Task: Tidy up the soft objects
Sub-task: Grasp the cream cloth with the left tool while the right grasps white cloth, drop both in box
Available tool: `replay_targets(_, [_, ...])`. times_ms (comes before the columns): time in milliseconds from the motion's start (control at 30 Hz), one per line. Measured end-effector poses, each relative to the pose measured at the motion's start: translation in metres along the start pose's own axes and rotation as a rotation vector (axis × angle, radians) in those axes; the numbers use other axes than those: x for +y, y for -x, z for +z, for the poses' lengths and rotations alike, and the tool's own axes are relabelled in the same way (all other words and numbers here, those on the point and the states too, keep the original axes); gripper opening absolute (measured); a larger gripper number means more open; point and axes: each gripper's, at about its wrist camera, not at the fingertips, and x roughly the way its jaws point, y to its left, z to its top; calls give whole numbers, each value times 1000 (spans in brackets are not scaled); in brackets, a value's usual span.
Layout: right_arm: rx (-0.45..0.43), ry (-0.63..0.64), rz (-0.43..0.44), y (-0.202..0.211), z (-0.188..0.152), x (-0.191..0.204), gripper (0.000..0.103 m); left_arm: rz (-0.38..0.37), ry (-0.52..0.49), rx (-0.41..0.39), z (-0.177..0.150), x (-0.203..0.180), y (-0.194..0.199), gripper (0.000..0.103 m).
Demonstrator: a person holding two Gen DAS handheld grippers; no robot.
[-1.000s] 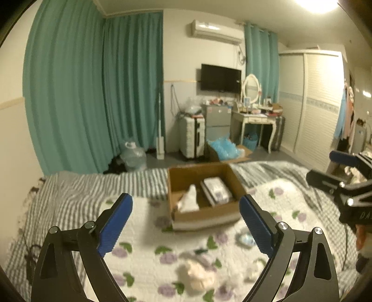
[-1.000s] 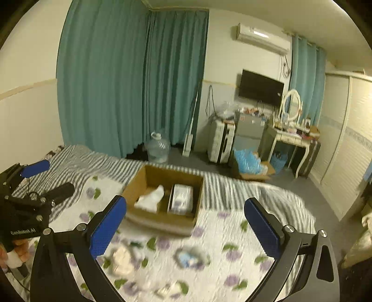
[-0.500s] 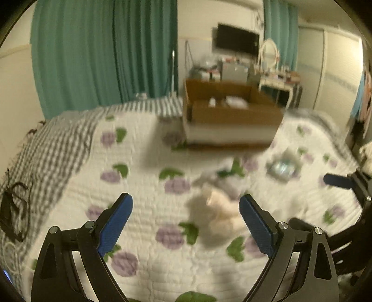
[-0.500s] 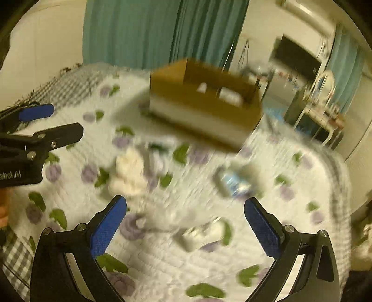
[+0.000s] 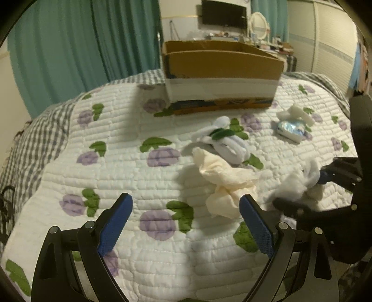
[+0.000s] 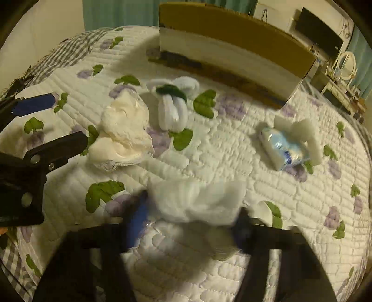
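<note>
Soft things lie on the flowered quilt (image 5: 130, 162). My right gripper (image 6: 193, 218) is closing around a fluffy white tuft (image 6: 197, 199); it also shows in the left wrist view (image 5: 295, 183). My left gripper (image 5: 186, 223) is open and empty, just in front of a cream crumpled cloth (image 5: 227, 183), also seen in the right wrist view (image 6: 123, 134). White socks with a green band (image 5: 223, 139) lie beyond it. A tissue pack (image 6: 283, 146) and white foam piece (image 6: 304, 132) lie to the right. The cardboard box (image 5: 220, 74) stands behind.
Teal curtains (image 5: 81, 51) hang behind the bed. A television (image 5: 223, 15), a mirror and a dresser stand at the far wall. A grey checked sheet (image 5: 25, 139) covers the bed's left side. A black cable (image 5: 5, 209) lies at the left edge.
Both grippers came down from high above the bed to just above the quilt. My right gripper went from wide open to closing on the white tuft. My left gripper stayed open.
</note>
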Motion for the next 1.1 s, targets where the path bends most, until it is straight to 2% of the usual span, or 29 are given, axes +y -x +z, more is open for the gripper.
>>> replay_targets(67, [-13,-8,-6,5,0,-2,42,-16,-8,1,1,-3,0,94])
replay_targets(267, [-111,-73,-77,33,3,-21,41,-96,-15,21,5,-16,-7,94])
replay_targets(467, [-133,-167,-98,40,7,-47,41,-152,50,59,13,-23,-35,91])
replay_targets(533, [-128,-183,-88,39,8,-51,41,-155,48,77,14,-26,-45,77])
replay_targets(600, [-129,-199,-72,38,9,-54,41,-174,53,97,14,-27,-54,73])
replay_targets(633, [-131,-203,-70,38,9,-55,41,-186,57,107,13,-27,-57,60])
replay_targets(800, [-136,-206,-68,38,7,-55,41,-213,57,120,12,-27,-60,31])
replay_targets(900, [-142,-202,-56,43,2,-55,41,-207,72,104,13,-23,-48,25])
replay_targets(1100, [-196,-177,-61,81,7,-47,41,-200,44,20,21,-20,0,25])
